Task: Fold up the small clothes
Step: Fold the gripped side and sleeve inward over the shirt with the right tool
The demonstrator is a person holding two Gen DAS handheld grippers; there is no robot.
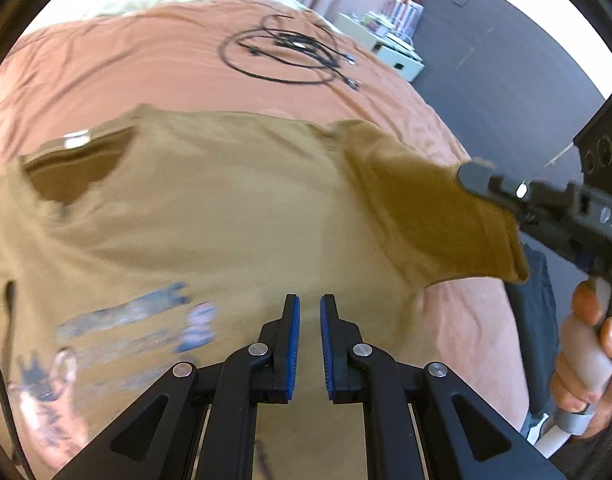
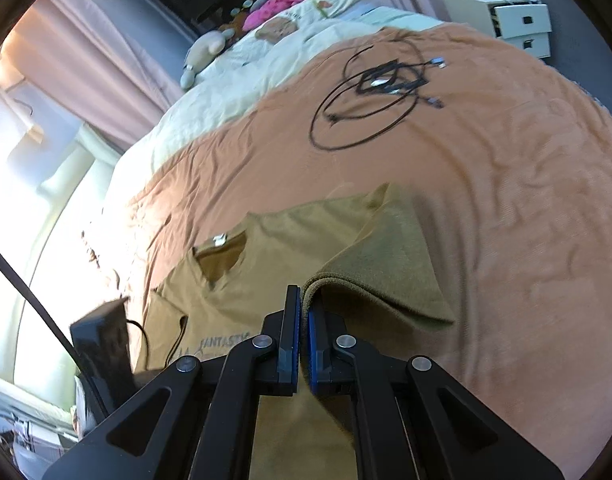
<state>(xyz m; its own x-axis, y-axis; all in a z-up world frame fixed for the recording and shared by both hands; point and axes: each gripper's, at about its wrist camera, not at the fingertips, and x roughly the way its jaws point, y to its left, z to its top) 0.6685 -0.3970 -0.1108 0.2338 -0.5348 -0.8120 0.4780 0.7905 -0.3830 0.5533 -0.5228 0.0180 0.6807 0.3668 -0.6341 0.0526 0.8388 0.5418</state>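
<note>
Lying face up on an orange bedspread (image 2: 526, 208) is a tan T-shirt (image 1: 234, 216), neckline (image 1: 74, 168) with a small white tag pointing toward the far end of the bed. Front has a blurry blue-grey print; from the right wrist camera you can make out "FANTASTIC" in it. Fabric looks soft, a bit wrinkled, darker on the inside of the collar and sleeve.

The right gripper (image 2: 304, 308) is pressed together on the hem of one sleeve (image 2: 390, 264) and has it lifted off the spread, so the sleeve curls over toward the shirt's body. A hand (image 1: 586, 360) holds that gripper's handle.

The left gripper (image 1: 310, 308) hovers over the lower front of the shirt, its blue pads close with a narrow gap and nothing pinched between them.

A coil of black cables (image 2: 370, 96) sits further up the bed, well apart from the shirt.
</note>
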